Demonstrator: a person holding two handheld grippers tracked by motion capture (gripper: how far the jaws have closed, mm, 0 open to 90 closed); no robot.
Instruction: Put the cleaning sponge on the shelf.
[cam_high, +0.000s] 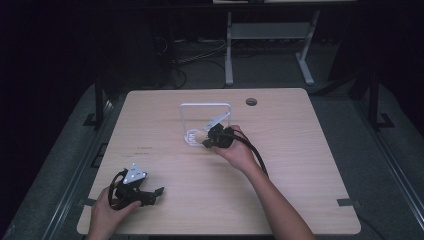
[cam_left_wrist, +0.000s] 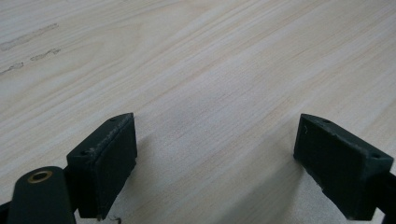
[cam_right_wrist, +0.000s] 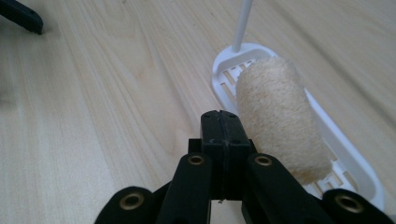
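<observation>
From above, your right tool (cam_high: 216, 136) and hand cover part of the white rack (cam_high: 205, 107), and the roll on its base is too small to make out there. In the right gripper view, your tool hides the near end of the beige roll (cam_right_wrist: 279, 116), and the rack's upright post (cam_right_wrist: 243, 23) is cut off by the top edge. Beyond the bench (cam_high: 300, 150), the room is too dark to read.

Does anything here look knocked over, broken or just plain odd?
Nothing looks damaged or spilled. The beige towel roll lies on its side on the white rack's slotted base, and the rack stands upright. The right gripper sits beside the roll with its jaws shut on nothing. Faint smudges mark the table.
</observation>
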